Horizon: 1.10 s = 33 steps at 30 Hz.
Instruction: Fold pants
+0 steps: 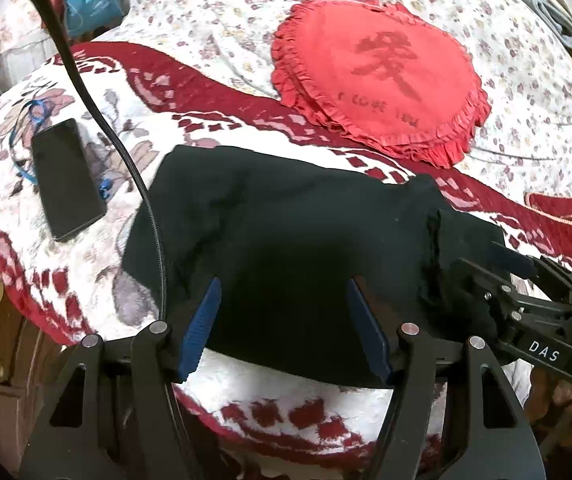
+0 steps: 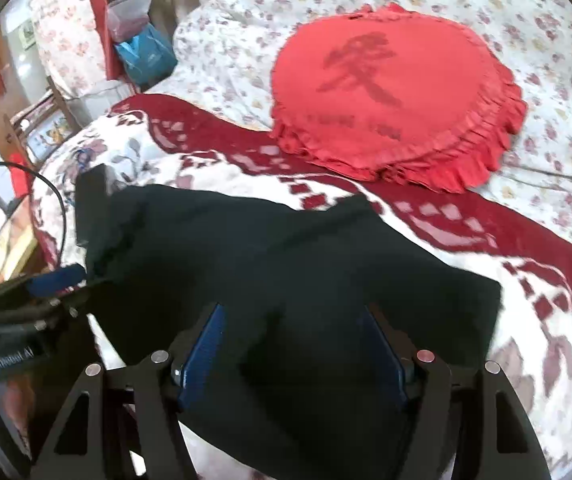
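Both hand-held grippers (image 1: 284, 300) (image 2: 292, 328) spread wide, low over folded black pants (image 1: 286, 220)

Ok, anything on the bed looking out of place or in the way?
Yes: a black smartphone lies on the floral blanket beside the folded black pants, and a black braided cable drapes over the pants' left edge.
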Motion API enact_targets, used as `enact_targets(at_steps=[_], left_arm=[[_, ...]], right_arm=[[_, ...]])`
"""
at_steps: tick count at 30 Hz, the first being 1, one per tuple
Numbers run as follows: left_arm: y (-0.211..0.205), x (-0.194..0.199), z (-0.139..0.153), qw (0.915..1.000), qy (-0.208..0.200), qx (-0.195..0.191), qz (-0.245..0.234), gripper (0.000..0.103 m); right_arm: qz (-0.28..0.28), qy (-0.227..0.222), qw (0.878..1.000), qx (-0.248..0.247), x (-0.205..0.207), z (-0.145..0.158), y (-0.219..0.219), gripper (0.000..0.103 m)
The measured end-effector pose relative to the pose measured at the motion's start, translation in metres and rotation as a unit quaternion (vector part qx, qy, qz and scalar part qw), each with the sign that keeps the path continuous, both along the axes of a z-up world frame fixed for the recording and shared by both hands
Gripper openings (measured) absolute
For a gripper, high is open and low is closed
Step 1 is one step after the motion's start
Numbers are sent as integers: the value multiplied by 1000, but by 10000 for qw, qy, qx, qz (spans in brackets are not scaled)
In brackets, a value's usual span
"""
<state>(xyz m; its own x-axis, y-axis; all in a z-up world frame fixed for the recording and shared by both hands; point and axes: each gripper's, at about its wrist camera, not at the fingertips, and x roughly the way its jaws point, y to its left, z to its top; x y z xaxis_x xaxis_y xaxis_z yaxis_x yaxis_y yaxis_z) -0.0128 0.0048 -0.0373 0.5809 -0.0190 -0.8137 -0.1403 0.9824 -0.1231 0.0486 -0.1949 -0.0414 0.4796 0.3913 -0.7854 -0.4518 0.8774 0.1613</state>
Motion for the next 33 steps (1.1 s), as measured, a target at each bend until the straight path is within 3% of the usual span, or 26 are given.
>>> enact_targets(at_steps=[6,11,15,20,22,26,33], left_arm=[[10,-4,-1,9998,64,-116,126,65],[23,-7,-4,9993,112,-204,291,65],[36,-11,-9,9983,146,-261,508,65],[47,-13,-18,9964,307,-326,718,65],[52,-15,-18,9959,295,-312,800,65],[61,-16,-21,9943,308,-358,958,65],[74,-19,-23,9923,334,-510,1074,65]], right_arm=[[43,23,10000,43,8,-1,14,68],[-391,-37,9992,-34,12,-1,-14,68],[-575,226,9980,110,17,-12,-35,68],[-438,572,9973,-119,25,-42,-17,70],[-276,396,9985,-274,20,-37,-8,69],[-68,210,9997,-113,18,-18,2,69],[440,180,9989,-20,33,-10,47,69]])
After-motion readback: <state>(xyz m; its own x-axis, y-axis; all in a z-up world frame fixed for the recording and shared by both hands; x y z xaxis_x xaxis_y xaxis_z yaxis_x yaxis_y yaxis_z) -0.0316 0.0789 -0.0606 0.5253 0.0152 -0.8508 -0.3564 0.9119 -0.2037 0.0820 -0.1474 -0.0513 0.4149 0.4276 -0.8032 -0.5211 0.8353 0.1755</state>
